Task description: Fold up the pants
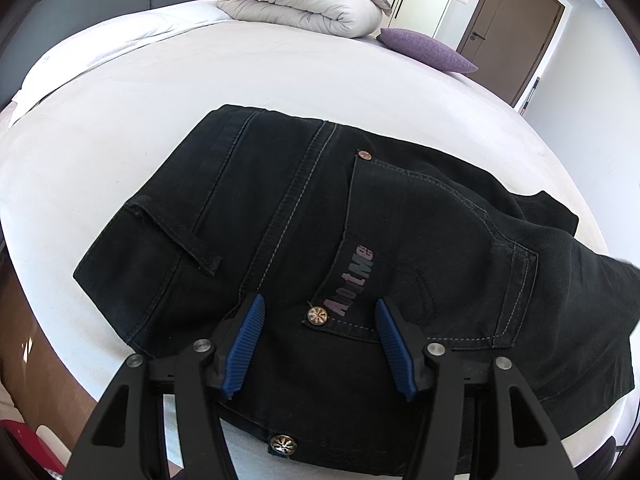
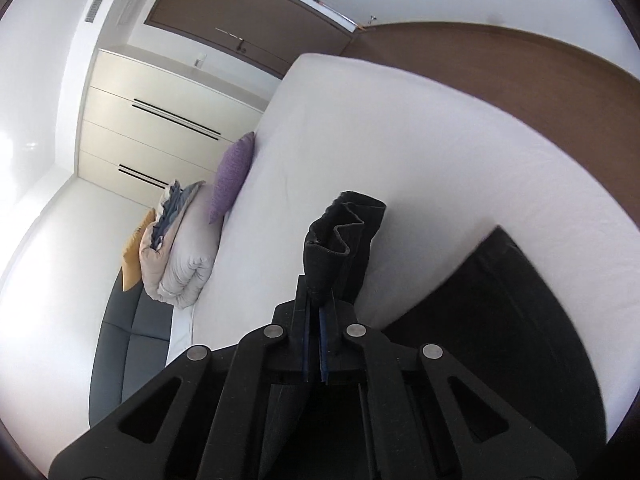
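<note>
Black pants [image 1: 360, 264] spread on bed [image 1: 200, 80], waist end and back pocket directly beneath and ahead of left claw [image 1: 320, 344]; jaws wide apart, gripping nothing, poised just above the cloth. Right claw [image 2: 316, 344] clamped on a bunched leg end [image 2: 340, 236], lifted clear of the bed, rest of pants lying low to its right. Judged partway: halves apparently stacked lengthwise, leg end raised, crosswise fold toward waist not yet laid or smoothed.
</note>
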The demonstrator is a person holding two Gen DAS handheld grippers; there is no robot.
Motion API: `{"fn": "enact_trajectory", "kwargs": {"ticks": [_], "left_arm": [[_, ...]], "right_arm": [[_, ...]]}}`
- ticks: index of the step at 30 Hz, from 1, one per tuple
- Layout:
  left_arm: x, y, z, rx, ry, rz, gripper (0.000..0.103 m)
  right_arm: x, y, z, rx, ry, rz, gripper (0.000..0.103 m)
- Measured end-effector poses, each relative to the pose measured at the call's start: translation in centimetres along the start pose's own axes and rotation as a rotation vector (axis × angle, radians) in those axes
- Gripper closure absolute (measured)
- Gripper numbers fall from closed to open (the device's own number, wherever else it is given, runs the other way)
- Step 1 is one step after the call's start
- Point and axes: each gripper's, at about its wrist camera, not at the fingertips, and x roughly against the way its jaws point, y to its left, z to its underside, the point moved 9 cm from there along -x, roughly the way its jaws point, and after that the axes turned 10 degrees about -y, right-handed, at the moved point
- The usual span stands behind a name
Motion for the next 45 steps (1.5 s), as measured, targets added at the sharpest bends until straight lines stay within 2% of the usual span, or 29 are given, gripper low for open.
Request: {"fn": "enact_trajectory", "kwargs": {"ticks": [2, 4, 6, 8, 10, 15, 22, 29, 32, 38, 42, 45], "left_arm": [[0.0, 0.1, 0.0, 0.003, 0.000, 0.002, 0.044], [0.1, 0.1, -0.1, 0.001, 0.001, 0.004, 0.043], [0.0, 0.1, -0.1, -0.005, 0.004, 0.004, 0.041], [0.1, 0.2, -0.2, -0.005, 0.008, 0.006, 0.040], [0.1, 0.3, -0.3, -0.005, 0.011, 0.009, 0.040], [0.2, 0.5, -0.4, -0.004, 0.007, 0.015, 0.039], [0.8, 0.8, -0.3, 0.006, 0.005, 0.056, 0.035], [0.9, 0.3, -0.1, -0.018, 0.009, 0.054, 0.035], [1.0, 0.4, -0.1, 0.003, 0.005, 0.076, 0.035], [1.4, 0.8, 0.1, 0.037, 0.001, 0.113, 0.035], [1.5, 0.8, 0.1, 0.045, -0.005, 0.120, 0.035], [1.6, 1.0, 0.0, 0.075, -0.011, 0.143, 0.035]], "right_arm": [[3.9, -1.5, 0.8, -0.002, -0.019, 0.029, 0.101], [7.3, -5.8, 2.3, -0.059, -0.021, 0.085, 0.101], [9.3, -10.5, 4.8, -0.133, 0.003, 0.159, 0.101], [10.2, -13.3, 6.7, -0.203, 0.001, 0.164, 0.101], [10.9, -13.2, 7.5, -0.194, -0.018, 0.158, 0.101], [12.4, -10.8, 7.1, -0.141, -0.046, 0.128, 0.101], [12.9, -14.9, 9.0, -0.231, -0.030, 0.145, 0.102], [11.8, -15.1, 9.2, -0.232, -0.026, 0.138, 0.102], [11.7, -15.3, 9.2, -0.241, -0.025, 0.117, 0.102], [11.7, -15.3, 9.7, -0.232, -0.028, 0.131, 0.102], [11.8, -15.7, 9.7, -0.277, -0.018, 0.088, 0.102], [12.3, -15.6, 10.1, -0.242, -0.026, 0.103, 0.102]]}}
